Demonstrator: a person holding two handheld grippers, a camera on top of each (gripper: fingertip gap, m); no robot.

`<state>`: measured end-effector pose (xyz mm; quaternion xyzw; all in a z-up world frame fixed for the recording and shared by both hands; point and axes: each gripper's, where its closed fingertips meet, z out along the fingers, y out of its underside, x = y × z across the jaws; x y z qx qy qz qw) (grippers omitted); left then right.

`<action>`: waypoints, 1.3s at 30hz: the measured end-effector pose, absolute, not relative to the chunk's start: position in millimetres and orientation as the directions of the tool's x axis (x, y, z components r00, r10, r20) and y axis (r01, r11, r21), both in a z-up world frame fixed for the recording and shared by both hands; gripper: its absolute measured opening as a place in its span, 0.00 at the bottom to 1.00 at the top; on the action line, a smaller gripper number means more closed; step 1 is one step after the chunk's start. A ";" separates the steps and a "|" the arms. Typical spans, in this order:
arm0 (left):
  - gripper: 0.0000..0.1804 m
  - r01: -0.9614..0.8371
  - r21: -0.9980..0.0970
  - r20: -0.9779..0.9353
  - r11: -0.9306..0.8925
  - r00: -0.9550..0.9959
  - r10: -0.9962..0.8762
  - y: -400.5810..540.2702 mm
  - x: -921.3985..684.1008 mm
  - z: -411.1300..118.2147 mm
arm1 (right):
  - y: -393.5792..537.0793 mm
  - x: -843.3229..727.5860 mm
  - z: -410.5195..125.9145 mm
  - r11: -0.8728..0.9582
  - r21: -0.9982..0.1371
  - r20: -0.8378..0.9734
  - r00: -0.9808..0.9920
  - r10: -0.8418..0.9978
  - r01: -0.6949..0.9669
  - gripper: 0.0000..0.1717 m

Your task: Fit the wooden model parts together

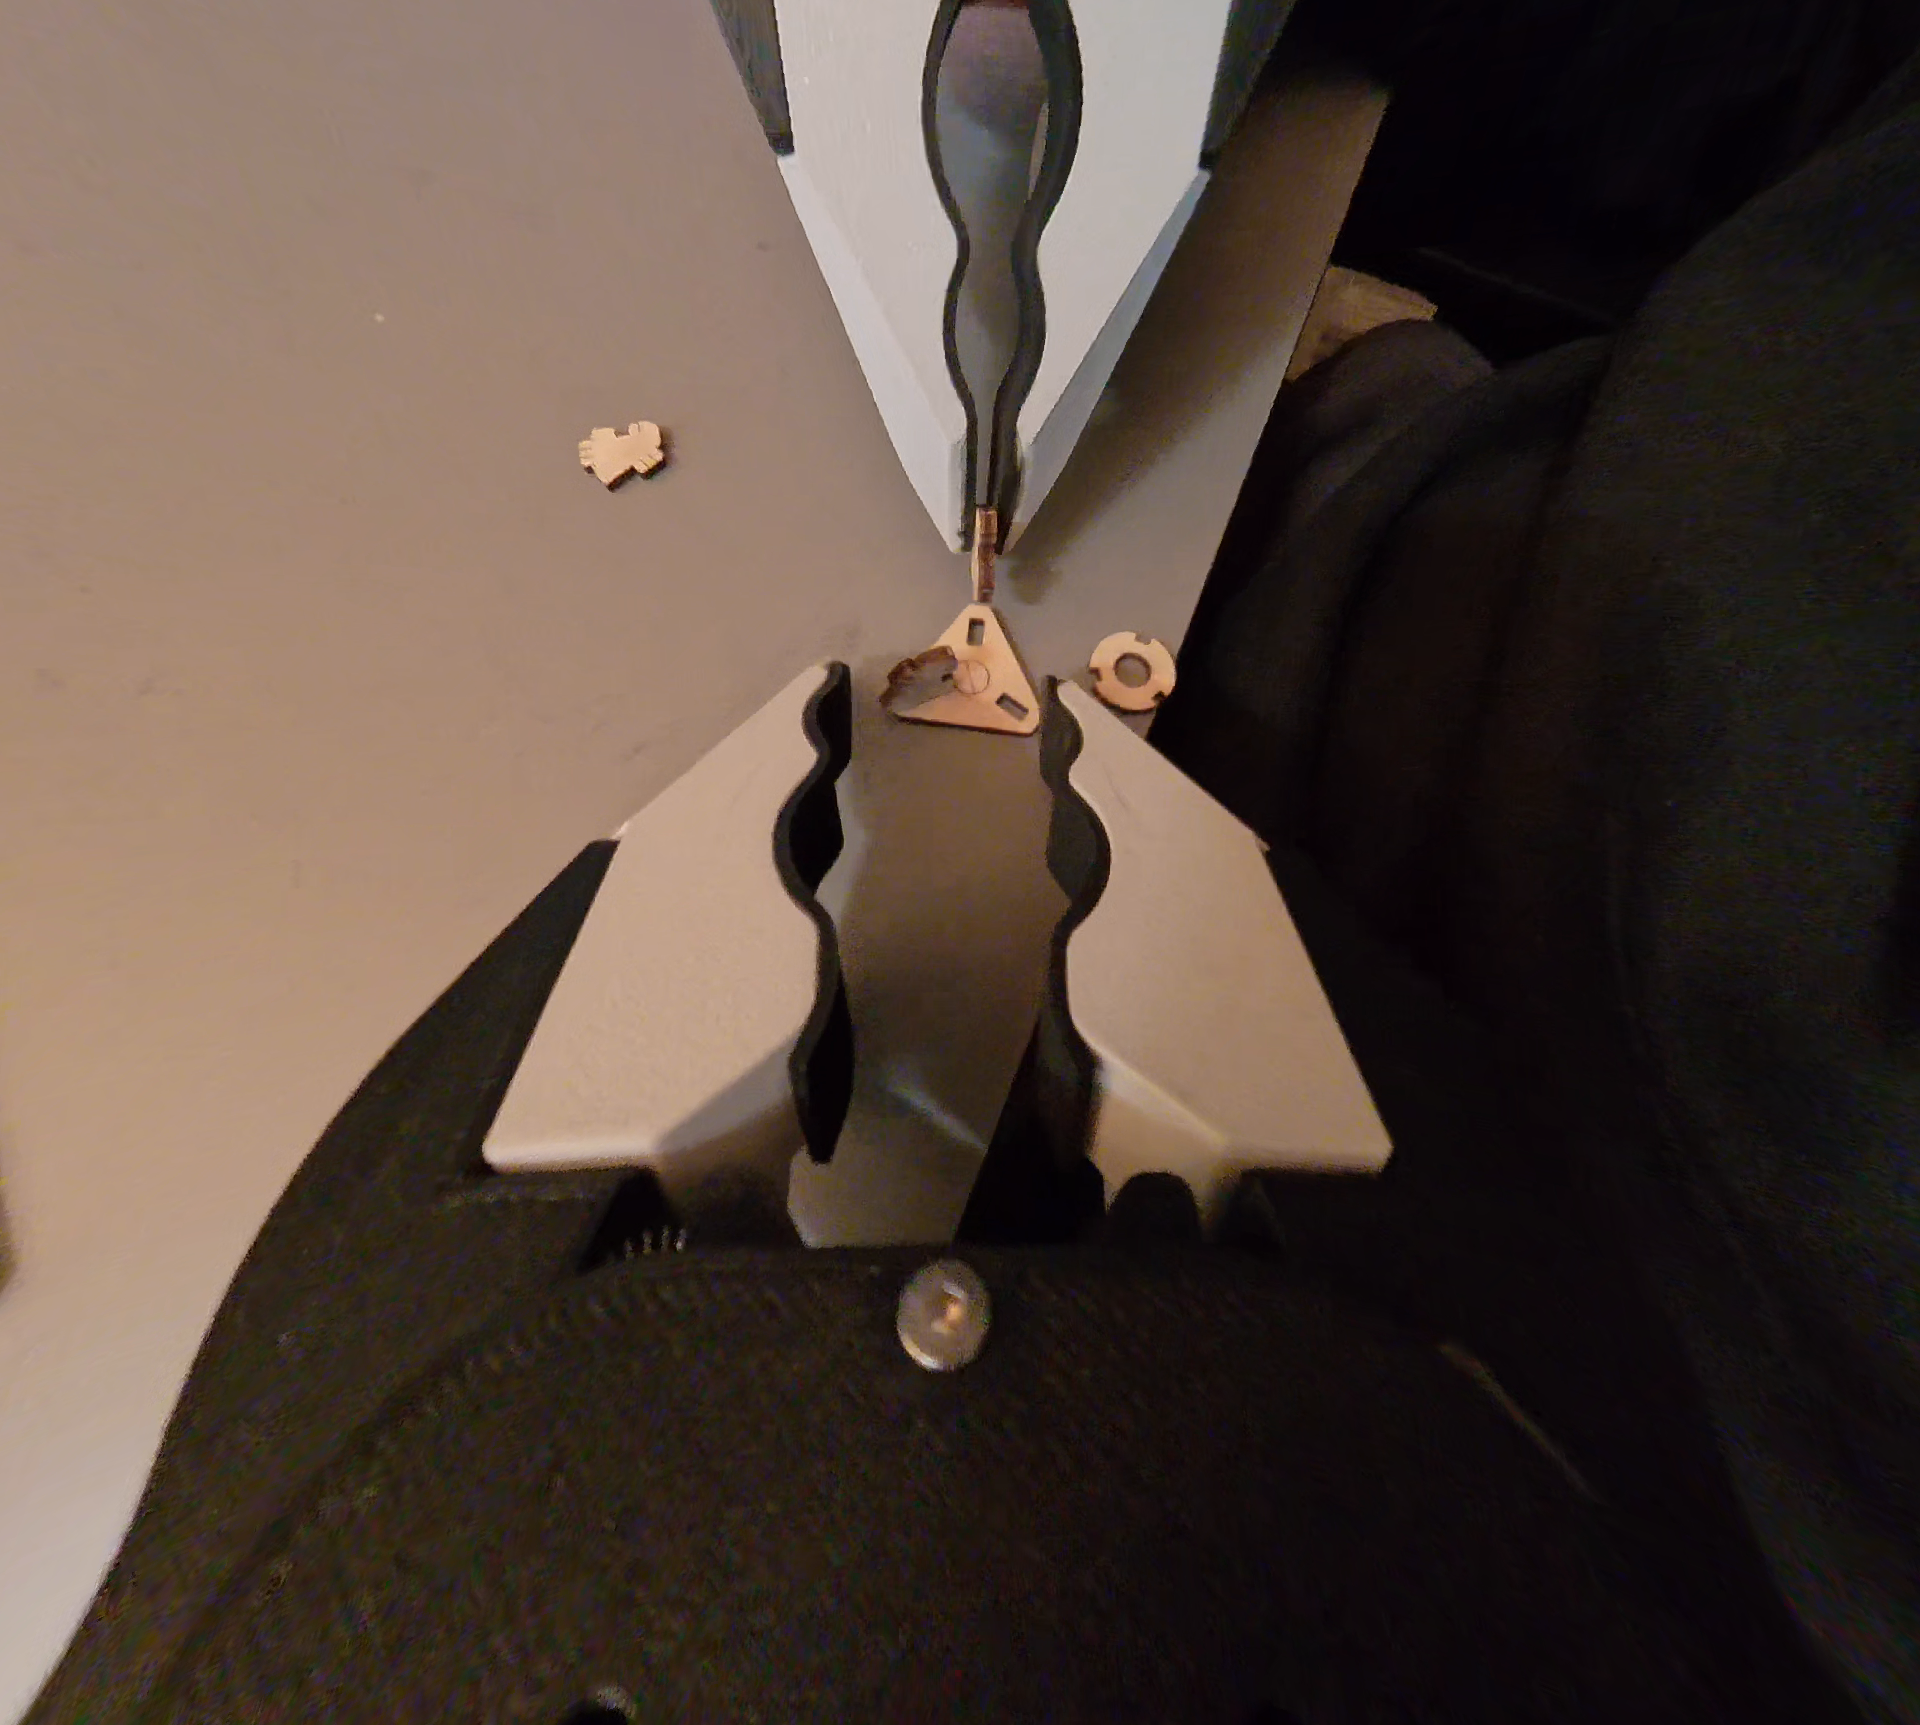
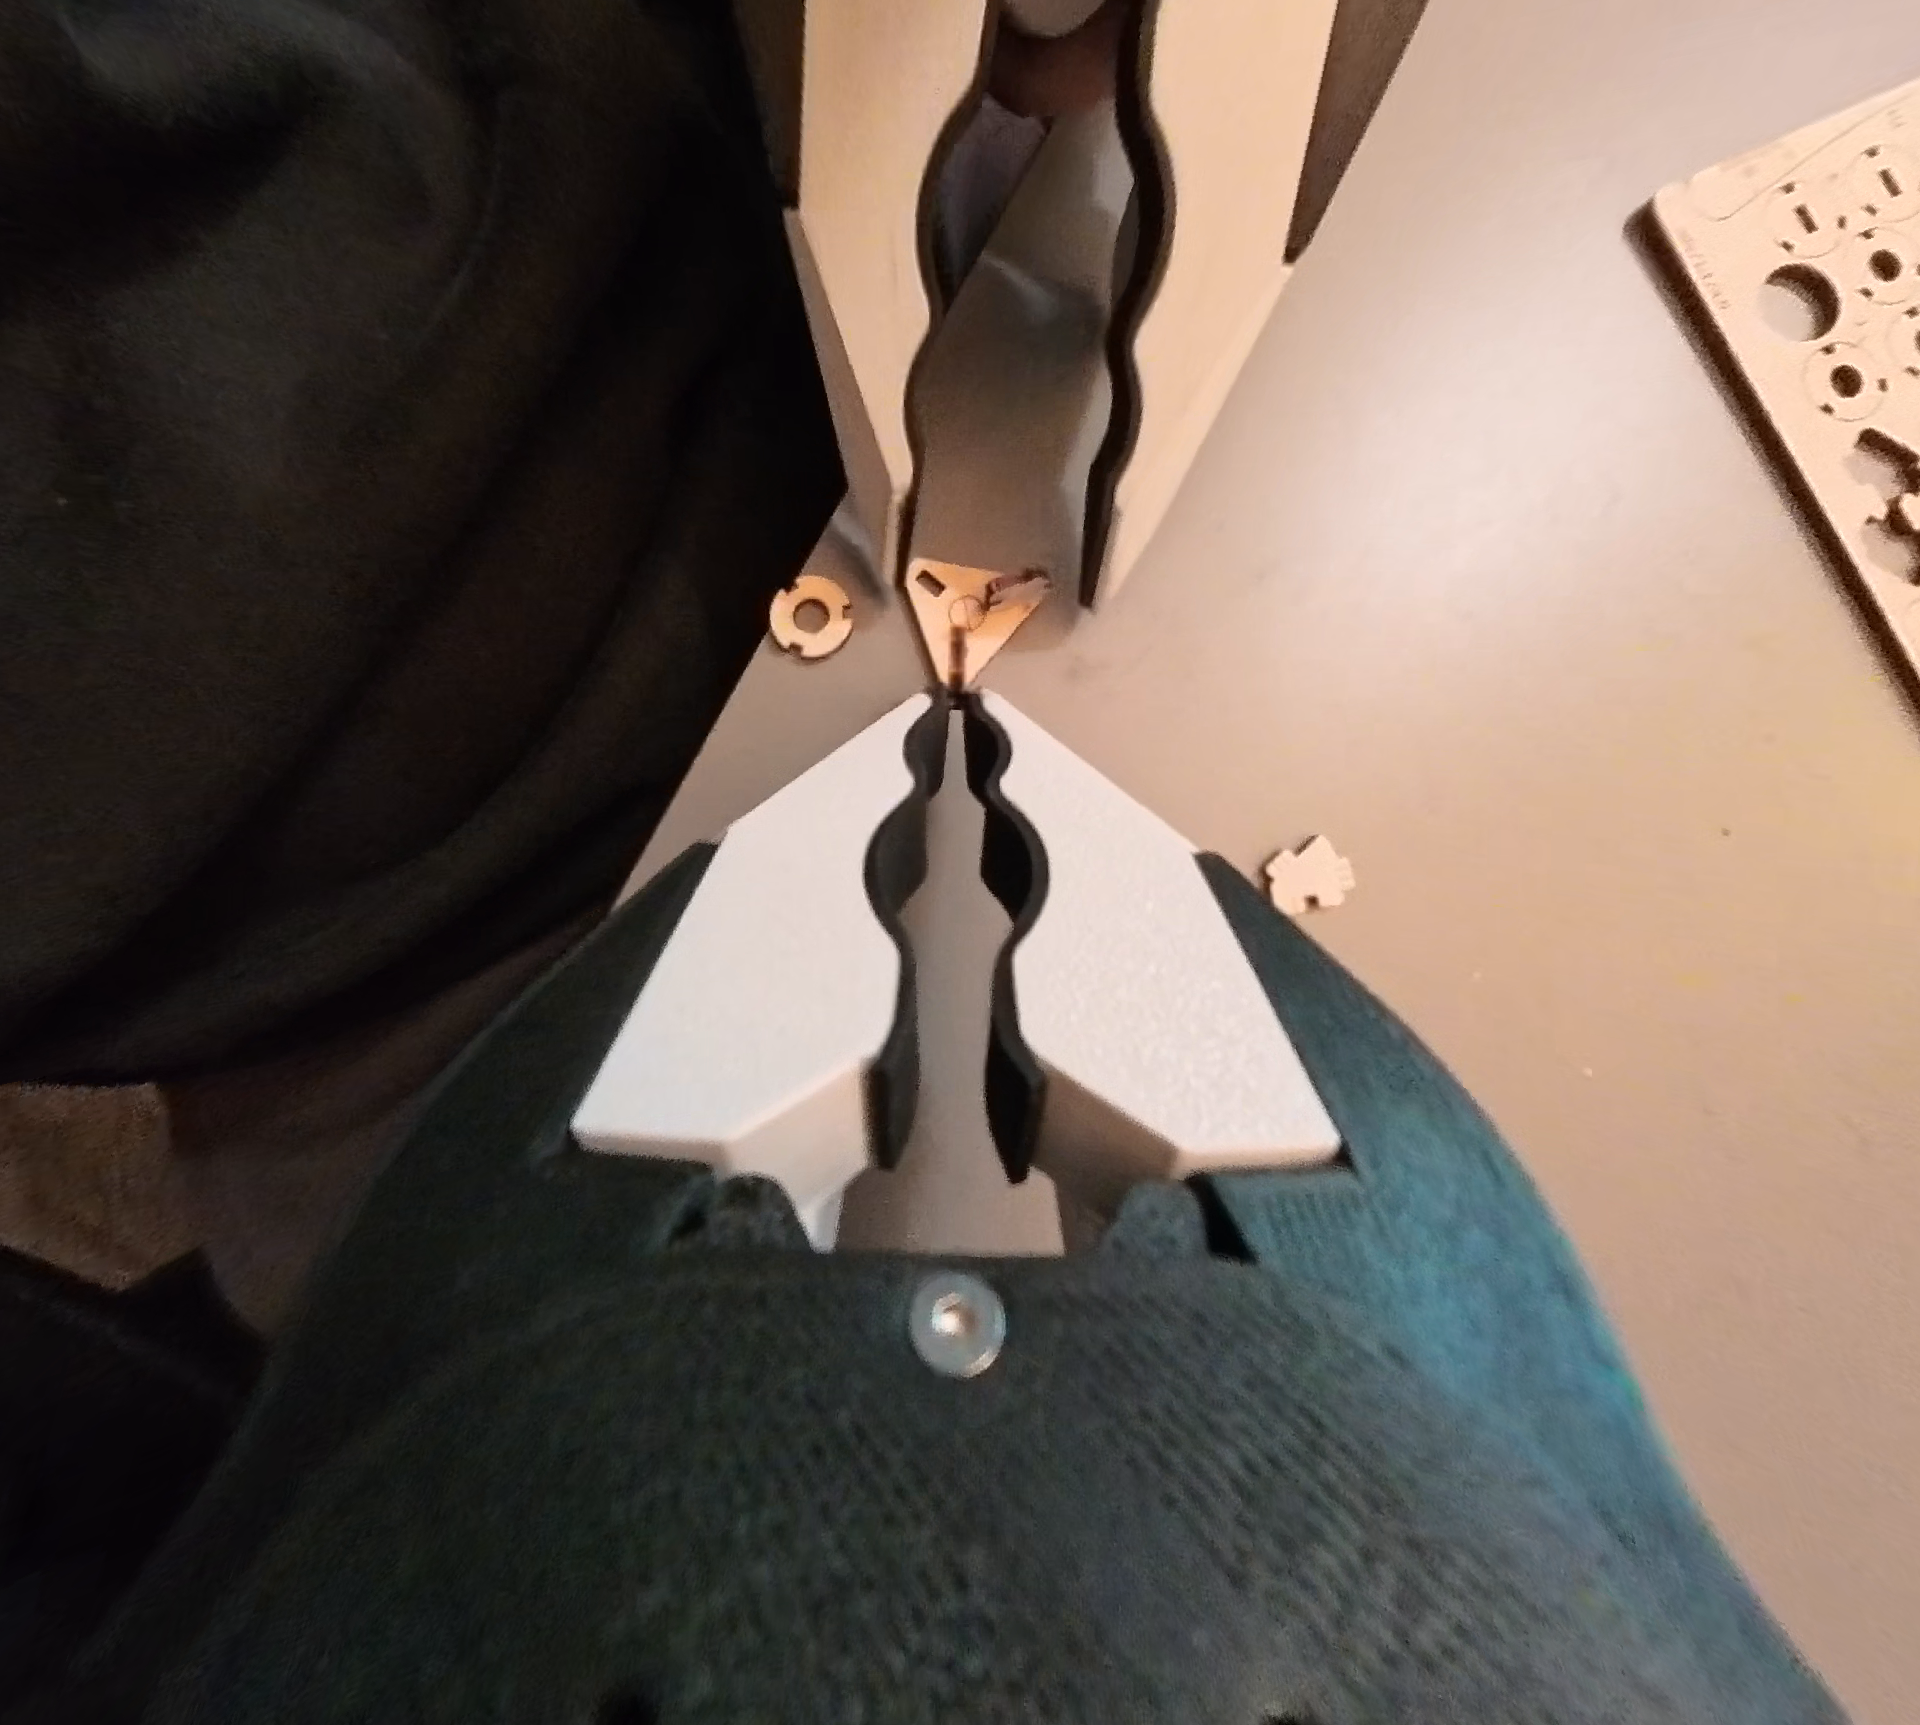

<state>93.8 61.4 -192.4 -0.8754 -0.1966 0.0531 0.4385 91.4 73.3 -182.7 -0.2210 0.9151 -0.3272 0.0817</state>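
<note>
A triangular wooden plate (image 1: 982, 688) with slots lies flat on the grey table (image 1: 312, 221), with a small wooden piece (image 1: 920, 676) standing in its left slot. My left gripper (image 1: 943, 686) is open, its fingertips on either side of the plate without pressing on it. My right gripper (image 2: 951, 704) is shut on a thin wooden piece (image 2: 954, 662) held edge-on over the plate's (image 2: 966, 610) near corner. That piece also shows in the left wrist view (image 1: 987, 558). The left gripper (image 2: 992, 579) shows open in the right wrist view.
A notched wooden ring (image 1: 1132, 673) lies next to the plate near the table edge. A small toothed wooden piece (image 1: 621, 451) lies apart on the table. A wooden sheet with cut-outs (image 2: 1808, 387) lies at the right. Dark clothing of a person (image 1: 1610, 740) borders the table. Less than 4 cm separates the two grippers' tips.
</note>
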 end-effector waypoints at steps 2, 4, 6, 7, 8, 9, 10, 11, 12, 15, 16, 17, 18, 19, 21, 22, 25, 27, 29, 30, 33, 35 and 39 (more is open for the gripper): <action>0.20 0.291 -0.780 0.062 -0.555 0.917 0.394 61.8 94.0 -194.8 | 71.3 90.8 -183.4 0.707 -0.602 0.001 -0.886 -0.464 -0.371 0.01; 0.20 0.297 -0.778 0.066 -0.553 0.915 0.399 62.3 94.1 -195.0 | 69.9 91.9 -184.3 0.731 -0.572 -0.021 -0.884 -0.466 -0.372 0.00; 0.20 0.297 -0.782 0.066 -0.549 0.914 0.401 62.8 94.0 -194.7 | 69.0 92.6 -186.1 0.756 -0.545 -0.054 -0.885 -0.463 -0.362 0.00; 0.19 0.294 -0.781 0.062 -0.550 0.914 0.401 62.6 94.0 -194.8 | 69.6 91.7 -188.0 0.773 -0.524 -0.070 -0.886 -0.457 -0.357 0.00; 0.19 0.292 -0.782 0.058 -0.551 0.914 0.402 62.5 93.9 -194.9 | 70.2 90.2 -189.9 0.787 -0.505 -0.082 -0.889 -0.451 -0.353 0.00; 0.18 0.289 -0.783 0.055 -0.550 0.914 0.402 62.6 94.1 -194.8 | 70.7 88.7 -191.5 0.799 -0.490 -0.093 -0.890 -0.447 -0.350 0.00; 0.17 0.287 -0.786 0.055 -0.548 0.915 0.400 62.7 94.6 -194.6 | 71.1 87.7 -192.8 0.808 -0.477 -0.106 -0.890 -0.444 -0.346 0.00; 0.17 0.286 -0.788 0.054 -0.545 0.914 0.402 62.9 94.6 -194.4 | 71.0 87.6 -192.9 0.814 -0.471 -0.123 -0.889 -0.442 -0.339 0.00; 0.16 0.286 -0.789 0.053 -0.544 0.913 0.404 62.8 94.3 -194.3 | 70.4 87.8 -192.5 0.818 -0.469 -0.139 -0.887 -0.440 -0.333 0.00; 0.16 0.288 -0.788 0.052 -0.544 0.912 0.407 62.6 94.3 -194.5 | 70.6 88.4 -193.0 0.839 -0.443 -0.187 -0.883 -0.430 -0.315 0.00; 0.16 0.287 -0.789 0.051 -0.544 0.912 0.407 62.6 94.1 -194.6 | 71.1 89.0 -193.1 0.847 -0.429 -0.199 -0.882 -0.426 -0.313 0.00; 0.16 0.286 -0.789 0.049 -0.544 0.911 0.409 62.5 94.1 -194.5 | 71.5 89.7 -193.2 0.854 -0.414 -0.205 -0.882 -0.424 -0.315 0.00; 0.16 0.286 -0.789 0.048 -0.543 0.911 0.410 62.4 93.9 -194.5 | 71.7 89.8 -193.2 0.860 -0.397 -0.203 -0.883 -0.423 -0.321 0.00; 0.16 0.286 -0.790 0.047 -0.543 0.910 0.411 62.4 93.9 -194.5 | 71.9 89.6 -193.4 0.866 -0.378 -0.196 -0.885 -0.421 -0.328 0.00; 0.16 0.287 -0.791 0.047 -0.541 0.909 0.413 62.3 93.6 -194.5 | 72.5 89.0 -193.3 0.880 -0.331 -0.182 -0.892 -0.415 -0.342 0.00; 0.16 0.287 -0.791 0.047 -0.541 0.909 0.414 62.3 93.6 -194.4 | 73.2 88.8 -193.2 0.887 -0.303 -0.176 -0.895 -0.411 -0.348 0.00; 0.16 0.287 -0.793 0.045 -0.537 0.907 0.418 62.2 93.2 -194.2 | 76.0 88.9 -192.6 0.903 -0.212 -0.157 -0.899 -0.409 -0.374 0.00; 0.16 0.286 -0.796 0.043 -0.534 0.906 0.421 62.1 92.9 -194.0 | 76.6 88.9 -192.5 0.907 -0.163 -0.144 -0.900 -0.412 -0.389 0.00; 0.15 0.285 -0.802 0.043 -0.524 0.904 0.424 61.5 92.4 -193.2 | 75.4 86.5 -192.3 0.908 -0.146 -0.127 -0.903 -0.410 -0.392 0.00; 0.14 0.288 -0.802 0.045 -0.523 0.903 0.428 60.8 92.0 -193.2 | 76.1 85.0 -192.9 0.908 -0.138 -0.123 -0.903 -0.411 -0.395 0.00; 0.11 0.292 -0.809 0.051 -0.511 0.900 0.433 59.7 91.0 -192.4 | 75.6 85.3 -195.7 0.906 -0.174 -0.123 -0.904 -0.409 -0.386 0.00; 0.11 0.294 -0.811 0.057 -0.505 0.900 0.433 59.4 90.9 -192.0 | 74.6 84.5 -198.4 0.903 -0.217 -0.113 -0.909 -0.400 -0.370 0.01; 0.12 0.297 -0.813 0.062 -0.501 0.900 0.432 59.5 91.0 -191.6 | 71.1 83.7 -194.8 0.890 -0.337 -0.116 -0.925 -0.363 -0.307 0.00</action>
